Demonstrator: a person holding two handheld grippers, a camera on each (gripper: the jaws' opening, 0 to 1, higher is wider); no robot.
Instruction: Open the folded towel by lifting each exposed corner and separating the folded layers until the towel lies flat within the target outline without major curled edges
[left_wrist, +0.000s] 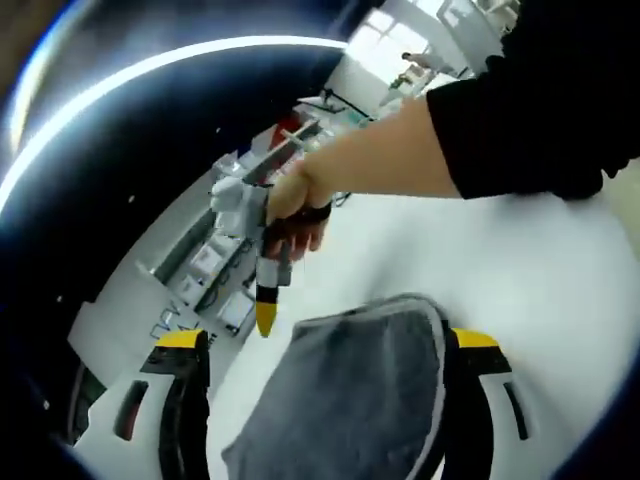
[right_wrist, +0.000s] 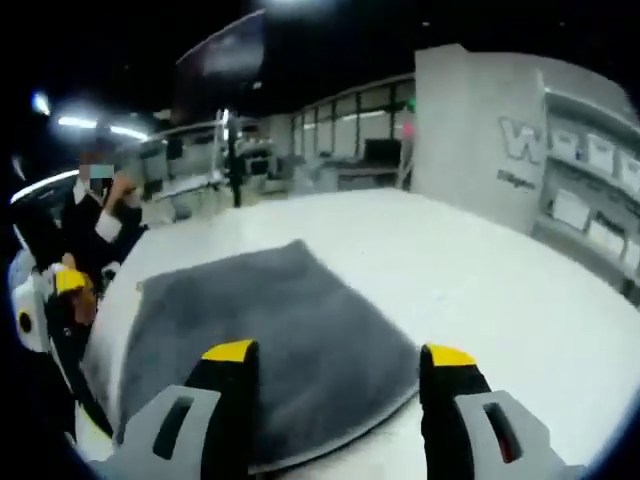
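A grey towel with a pale stitched edge lies folded on the white table. Its near corner sits between the yellow-tipped jaws of my right gripper, which stands open just above it. In the left gripper view the towel bulges up between the widely spread jaws of my left gripper, which is open around it. The left gripper also shows at the towel's left edge. A hand holds the right gripper with its yellow tip pointing down beside the towel.
A bare forearm with a black sleeve crosses above the table. A person sits at the far left. A white wall with lettering and shelves stand beyond the table's right side.
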